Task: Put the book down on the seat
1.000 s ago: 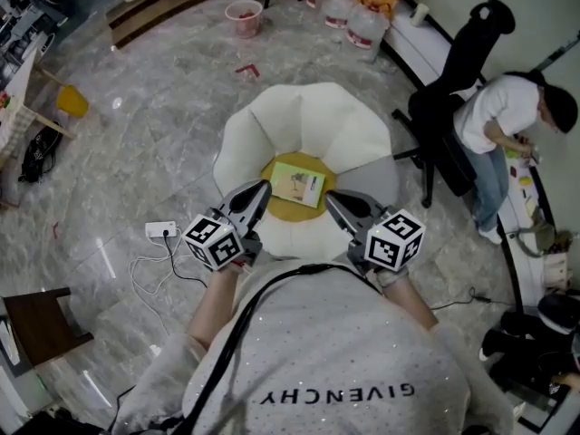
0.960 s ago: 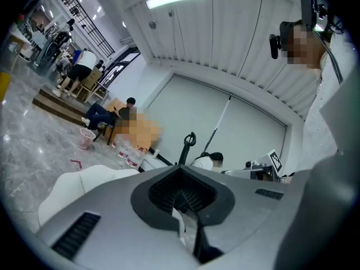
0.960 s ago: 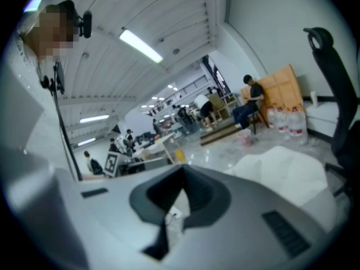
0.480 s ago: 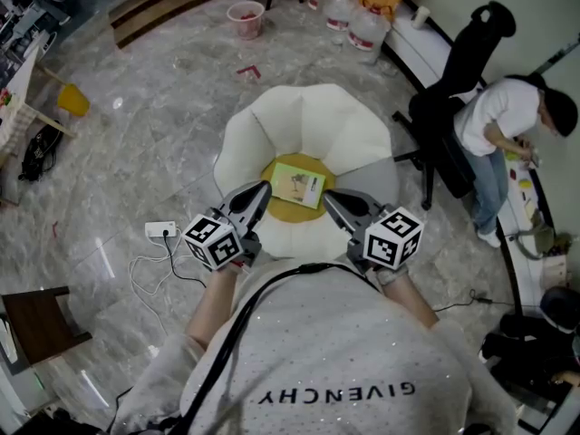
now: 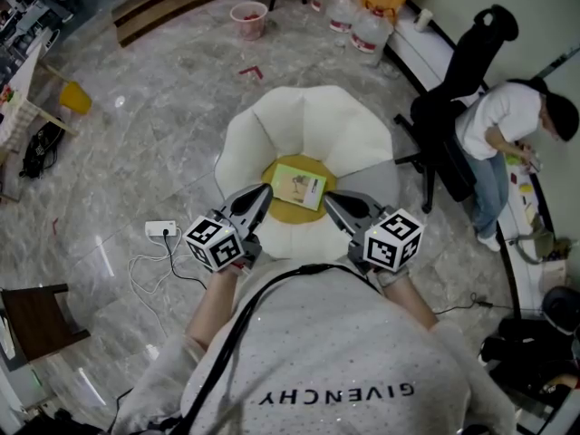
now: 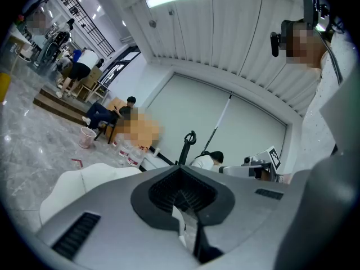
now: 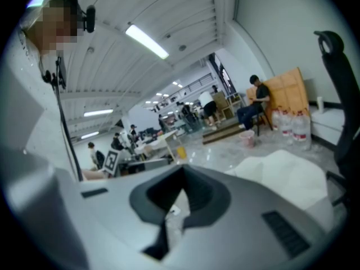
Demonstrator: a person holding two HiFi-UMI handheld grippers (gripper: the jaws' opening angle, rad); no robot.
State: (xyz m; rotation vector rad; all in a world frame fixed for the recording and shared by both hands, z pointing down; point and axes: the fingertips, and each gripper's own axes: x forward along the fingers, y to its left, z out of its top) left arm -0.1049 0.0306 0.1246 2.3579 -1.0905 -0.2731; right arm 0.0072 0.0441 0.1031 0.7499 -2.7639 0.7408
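Head view, left claw [image 5: 262,193] closed, empty, right claw [image 5: 332,200] closed, empty, book [image 5: 299,186] on seat [image 5: 313,120].

The book [image 5: 299,186] lies on a cushion [image 5: 275,211] at the middle of the seat [image 5: 304,120]. The left gripper [image 5: 262,192] is at the seat's near left edge and the right gripper [image 5: 332,199] at its near right edge. An office chair [image 5: 451,107] stands to the seat's right.
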